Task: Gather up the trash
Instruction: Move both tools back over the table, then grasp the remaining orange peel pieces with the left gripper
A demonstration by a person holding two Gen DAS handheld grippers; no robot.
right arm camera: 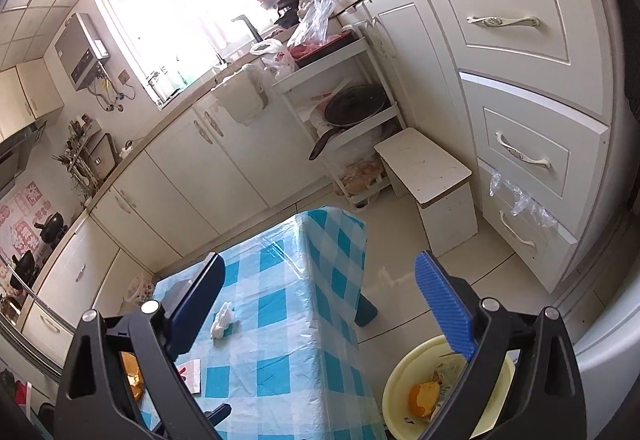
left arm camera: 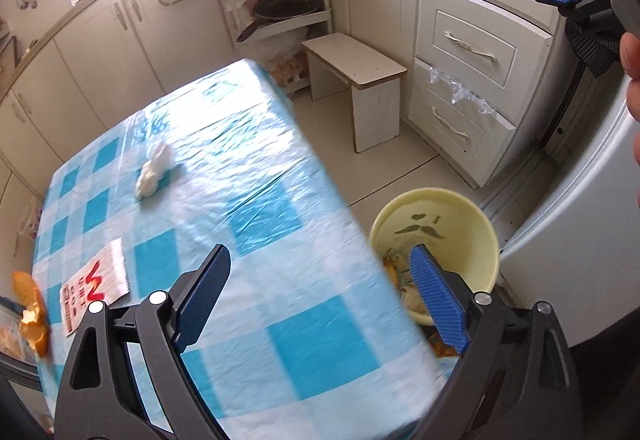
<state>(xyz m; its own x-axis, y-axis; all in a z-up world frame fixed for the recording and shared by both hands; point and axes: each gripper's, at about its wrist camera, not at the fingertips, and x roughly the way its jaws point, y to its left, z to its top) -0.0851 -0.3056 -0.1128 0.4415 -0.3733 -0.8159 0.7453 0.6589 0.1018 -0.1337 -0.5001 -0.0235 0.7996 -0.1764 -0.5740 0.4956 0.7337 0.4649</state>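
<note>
One tissue wad (left arm camera: 154, 170), one wrapper (left arm camera: 98, 286), one orange peel (left arm camera: 32, 314) on table (left arm camera: 280, 176).

Both the left gripper (left arm camera: 320, 296) and right gripper (right arm camera: 320, 304) tilt downward, jaws spread wide, empty.

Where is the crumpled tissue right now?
In both views the tissue lies on the checked tablecloth, near the table's middle, beyond the red-printed wrapper.
</note>
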